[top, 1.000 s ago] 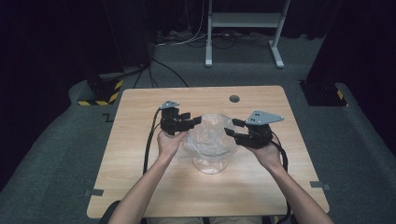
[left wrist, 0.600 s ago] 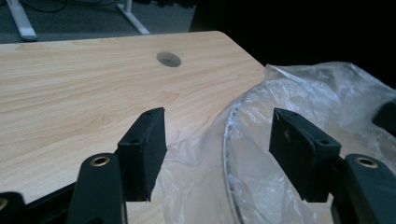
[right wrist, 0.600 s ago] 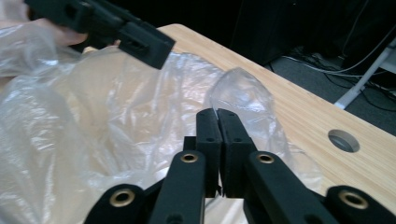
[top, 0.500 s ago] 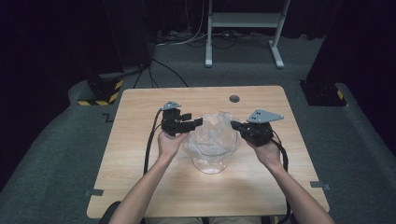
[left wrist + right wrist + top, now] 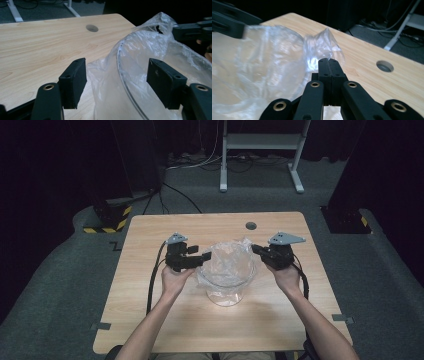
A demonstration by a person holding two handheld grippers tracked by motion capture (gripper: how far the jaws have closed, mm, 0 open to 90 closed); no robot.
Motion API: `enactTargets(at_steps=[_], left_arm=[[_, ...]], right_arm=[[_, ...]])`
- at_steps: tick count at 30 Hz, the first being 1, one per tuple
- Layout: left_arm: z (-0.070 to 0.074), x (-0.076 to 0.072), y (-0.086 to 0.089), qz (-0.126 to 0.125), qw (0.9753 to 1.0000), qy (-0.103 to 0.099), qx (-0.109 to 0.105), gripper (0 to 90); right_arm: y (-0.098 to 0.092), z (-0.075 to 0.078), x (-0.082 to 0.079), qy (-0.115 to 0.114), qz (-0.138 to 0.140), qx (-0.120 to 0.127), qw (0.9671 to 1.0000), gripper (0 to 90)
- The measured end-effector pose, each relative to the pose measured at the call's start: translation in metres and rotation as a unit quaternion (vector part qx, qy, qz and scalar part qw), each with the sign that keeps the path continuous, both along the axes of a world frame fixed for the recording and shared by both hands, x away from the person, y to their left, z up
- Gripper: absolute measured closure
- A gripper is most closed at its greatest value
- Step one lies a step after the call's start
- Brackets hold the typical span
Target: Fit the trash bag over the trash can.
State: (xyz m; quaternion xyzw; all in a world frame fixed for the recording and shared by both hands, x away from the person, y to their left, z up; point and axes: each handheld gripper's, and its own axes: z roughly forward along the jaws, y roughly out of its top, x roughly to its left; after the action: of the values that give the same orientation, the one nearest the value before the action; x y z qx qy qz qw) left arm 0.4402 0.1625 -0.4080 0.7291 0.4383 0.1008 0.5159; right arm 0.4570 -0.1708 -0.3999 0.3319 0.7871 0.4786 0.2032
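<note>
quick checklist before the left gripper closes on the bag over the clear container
1. Right gripper has the plastic bag: ok, its jaws are shut on the film at the bag's edge.
2. Left gripper ready to grab: ok, jaws open wide.
3. Film between the left jaws: ok, bag film and the clear container rim sit in the gap.
4. Left jaws will catch film alone, not the rim: cannot tell, the rim runs through the gap too.
5. Container upright on the table: ok in the high view.
6. Bag fully over the rim all round: cannot tell, the film is crumpled and see-through.
</note>
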Motion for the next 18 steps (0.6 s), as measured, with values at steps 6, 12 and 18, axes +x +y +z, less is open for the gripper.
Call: enactTargets(at_steps=[6, 12, 18], left_arm=[[0.001, -0.009, 0.006, -0.005, 0.9999, -0.009, 0.005, 30.9], [0.000, -0.012, 0.009, -0.002, 0.9999, -0.009, 0.006, 30.1], [0.000, -0.010, 0.007, -0.002, 1.0000, -0.006, 0.005, 30.4]], right_arm=[[-0.004, -0.022, 0.020, 0.067, -0.010, -0.002, 0.9977, 89.9], [0.008, -0.033, 0.023, 0.089, 0.000, -0.039, 0.9953, 89.6], [0.011, -0.039, 0.020, 0.104, 0.001, -0.052, 0.9932, 87.8]])
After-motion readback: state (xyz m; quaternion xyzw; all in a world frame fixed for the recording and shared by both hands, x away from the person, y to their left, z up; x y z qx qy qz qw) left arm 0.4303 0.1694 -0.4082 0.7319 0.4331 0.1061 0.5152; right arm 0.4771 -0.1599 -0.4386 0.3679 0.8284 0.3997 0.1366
